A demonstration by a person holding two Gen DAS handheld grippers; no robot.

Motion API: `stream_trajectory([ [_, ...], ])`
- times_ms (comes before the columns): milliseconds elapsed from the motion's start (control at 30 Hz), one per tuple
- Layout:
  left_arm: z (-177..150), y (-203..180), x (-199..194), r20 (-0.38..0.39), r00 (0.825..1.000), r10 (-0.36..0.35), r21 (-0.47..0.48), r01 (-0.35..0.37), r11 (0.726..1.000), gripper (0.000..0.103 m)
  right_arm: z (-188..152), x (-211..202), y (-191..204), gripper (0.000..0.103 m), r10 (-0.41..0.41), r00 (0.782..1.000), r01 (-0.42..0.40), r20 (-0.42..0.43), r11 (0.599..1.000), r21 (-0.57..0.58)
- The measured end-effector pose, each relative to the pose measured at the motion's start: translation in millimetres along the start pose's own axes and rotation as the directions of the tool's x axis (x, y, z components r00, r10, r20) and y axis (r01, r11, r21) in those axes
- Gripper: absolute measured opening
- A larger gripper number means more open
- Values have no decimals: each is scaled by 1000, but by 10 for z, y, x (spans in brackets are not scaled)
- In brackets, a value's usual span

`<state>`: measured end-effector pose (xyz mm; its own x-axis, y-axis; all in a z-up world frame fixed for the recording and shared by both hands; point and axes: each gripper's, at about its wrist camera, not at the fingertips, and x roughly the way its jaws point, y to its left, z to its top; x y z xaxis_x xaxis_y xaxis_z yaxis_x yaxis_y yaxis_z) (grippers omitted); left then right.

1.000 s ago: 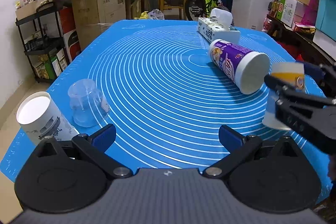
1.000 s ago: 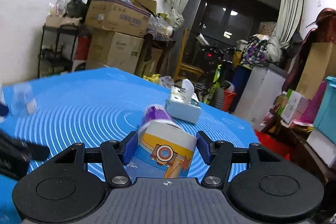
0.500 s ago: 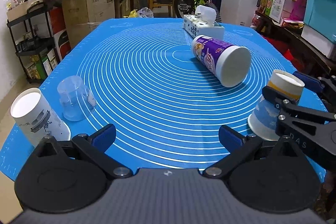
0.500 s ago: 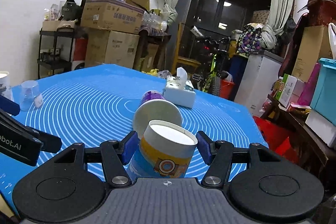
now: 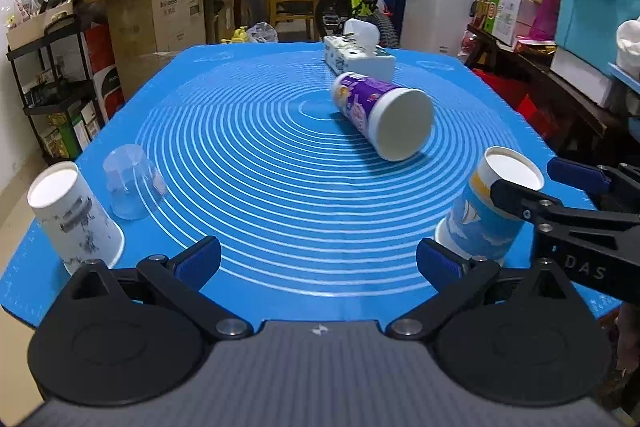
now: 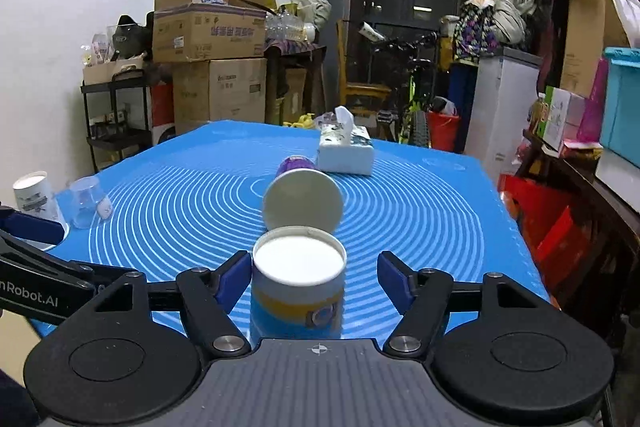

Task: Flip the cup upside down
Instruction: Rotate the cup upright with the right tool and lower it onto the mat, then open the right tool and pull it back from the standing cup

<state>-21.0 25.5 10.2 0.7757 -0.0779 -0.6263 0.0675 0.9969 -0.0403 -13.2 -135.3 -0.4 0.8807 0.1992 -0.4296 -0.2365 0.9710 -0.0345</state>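
Cup [image 6: 298,287] sits bottom-up on the blue mat [image 6: 420,211], near the table's front right edge, between the right tool's [image 6: 310,281] parted fingers — back straight out, no nudging. Left tool [image 5: 318,259] is spread, idle.

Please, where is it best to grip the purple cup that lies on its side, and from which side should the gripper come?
Probably the purple cup by its mid-wall, from above, fingers across its width: its wide mouth faces the grippers.

Bright indoor light, soft shadows; fisheye-bent edges, dark corners; background perhaps slightly soft.
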Motion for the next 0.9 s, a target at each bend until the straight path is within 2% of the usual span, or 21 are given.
stream_trajectory([
  [433,-180,-274,-186,15,998,-53,34,53,998,102,-306,-477,-370,75,55,995,-46,-88,993,106],
  [667,-243,-368,-229,12,997,-75,58,74,996,102,-392,-521,-420,75,30,990,-13,-139,993,115],
  [900,-277,-446,-225,2,996,-89,74,89,993,102,-357,-544,-392,75,19,988,-4,-150,995,100],
])
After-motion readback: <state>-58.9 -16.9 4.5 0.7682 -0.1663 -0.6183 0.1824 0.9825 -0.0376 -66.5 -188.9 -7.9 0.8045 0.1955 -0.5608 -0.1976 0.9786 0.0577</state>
